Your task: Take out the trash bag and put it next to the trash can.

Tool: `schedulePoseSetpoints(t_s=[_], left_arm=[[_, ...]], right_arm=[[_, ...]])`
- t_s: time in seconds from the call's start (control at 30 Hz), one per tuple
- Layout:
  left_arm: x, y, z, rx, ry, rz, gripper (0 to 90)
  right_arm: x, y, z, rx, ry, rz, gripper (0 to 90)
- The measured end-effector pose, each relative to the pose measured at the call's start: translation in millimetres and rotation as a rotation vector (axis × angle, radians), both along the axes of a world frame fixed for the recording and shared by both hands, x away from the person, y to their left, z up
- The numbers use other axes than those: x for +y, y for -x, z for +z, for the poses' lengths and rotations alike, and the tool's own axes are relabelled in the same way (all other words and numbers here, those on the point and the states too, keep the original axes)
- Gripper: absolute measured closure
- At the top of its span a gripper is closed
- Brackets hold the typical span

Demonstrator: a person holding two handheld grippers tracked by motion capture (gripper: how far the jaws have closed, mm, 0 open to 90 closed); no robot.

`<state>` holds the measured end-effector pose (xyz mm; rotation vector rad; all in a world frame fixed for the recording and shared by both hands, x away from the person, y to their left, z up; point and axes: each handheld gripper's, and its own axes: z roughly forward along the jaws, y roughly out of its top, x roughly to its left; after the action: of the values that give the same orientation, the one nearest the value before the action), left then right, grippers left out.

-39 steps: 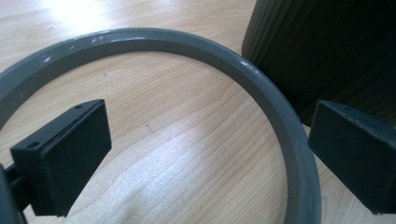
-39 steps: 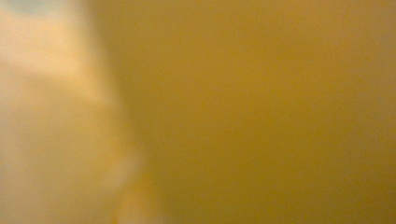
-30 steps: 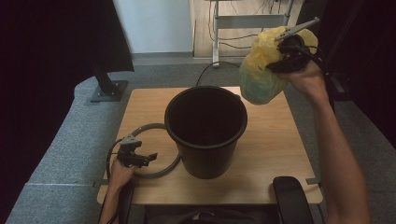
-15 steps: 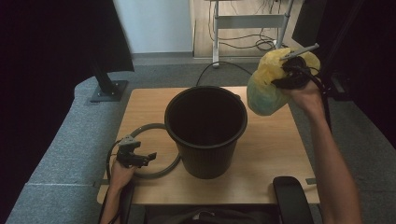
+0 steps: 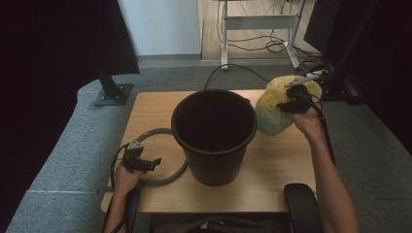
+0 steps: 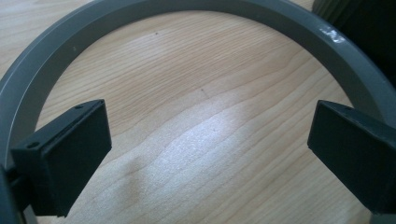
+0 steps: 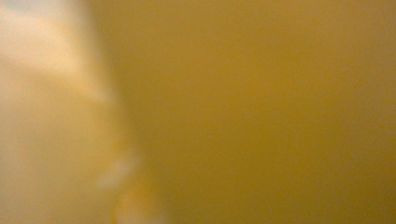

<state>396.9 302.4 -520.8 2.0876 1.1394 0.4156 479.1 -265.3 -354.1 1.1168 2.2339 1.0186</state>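
High view: the right gripper (image 5: 290, 99), jaws clamped on a yellow bag (image 5: 272, 114), holds it at the bench's (image 5: 272, 165) far right edge beside the black bucket (image 5: 214, 136). Left gripper view: jaws apart over the grey ring (image 6: 187, 11). Right gripper view: yellow film blocks the lens. Risk: bag snagging the bucket rim and tipping it.

The bag (image 5: 272, 109) is yellow, thin, translucent plastic, bunched and crumpled at its top and bulging below. It sits just right of the bucket (image 5: 214, 136), its lower part touching or nearly touching the bucket's wall. Up close, in the right gripper view, it is a yellow blur (image 7: 233, 112).
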Motion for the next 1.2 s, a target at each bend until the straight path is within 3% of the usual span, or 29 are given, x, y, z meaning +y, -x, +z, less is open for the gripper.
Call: schedulePoseSetpoints(t_s=[0.17,0.5,0.83,0.97,1.2], left_arm=[[2.3,-2.9,-2.5,0.014,-0.025,0.014,0.0],[3.0,-4.9,-4.5,0.04,-0.021,0.007,0.0],[1.6,-4.0,-4.3,0.035,-0.036,-0.006,0.0],[0.8,-4.4,-4.9,0.042,-0.039,-0.01,0.0],[0.0,-5.2,-5.5,0.048,-0.05,-0.005,0.0]], right_arm=[[0.9,-1.5,-30.1,0.027,-0.001,-0.019,73.2],[0.9,1.7,-86.0,0.096,-0.014,-0.057,71.2],[-2.5,13.6,-134.8,0.183,-0.001,-0.115,67.7],[-0.9,21.6,-152.6,0.22,0.028,-0.125,66.1],[3.4,23.3,-179.1,0.236,-0.002,-0.149,65.1]])
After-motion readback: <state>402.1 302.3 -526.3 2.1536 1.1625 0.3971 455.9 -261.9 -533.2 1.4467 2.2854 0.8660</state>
